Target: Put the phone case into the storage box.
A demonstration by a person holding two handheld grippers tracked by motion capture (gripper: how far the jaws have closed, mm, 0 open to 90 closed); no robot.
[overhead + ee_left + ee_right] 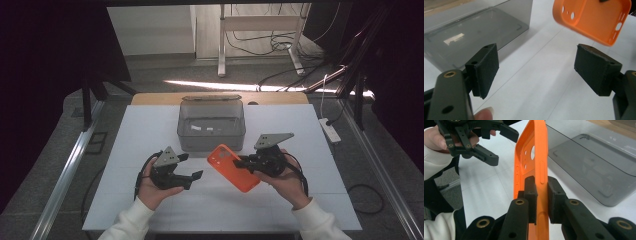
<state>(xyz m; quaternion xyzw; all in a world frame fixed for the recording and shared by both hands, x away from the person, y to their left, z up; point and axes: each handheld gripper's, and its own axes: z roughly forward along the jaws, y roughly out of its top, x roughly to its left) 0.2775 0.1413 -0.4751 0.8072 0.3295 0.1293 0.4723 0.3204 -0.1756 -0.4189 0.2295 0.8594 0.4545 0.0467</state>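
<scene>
The right gripper (541, 195) is pinching the side wall of the bright orange plastic phone case (531, 165) between its two black jaws, lifting it off the white table (125, 150). The left gripper (536, 72) is waiting with its jaws wide apart, holding nothing. Just past the case is sitting the grey see-through plastic box (211, 125).

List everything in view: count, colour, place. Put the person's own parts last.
phone case: one, orange, held above the mat in front of the box
box: one, grey see-through, far middle of the mat
mat: one, white, over the table
power strip: one, white, floor at right
right gripper: one, black, shut on the phone case edge
left gripper: one, black, open, holding nothing
sleeves: two, white, near edge
</scene>
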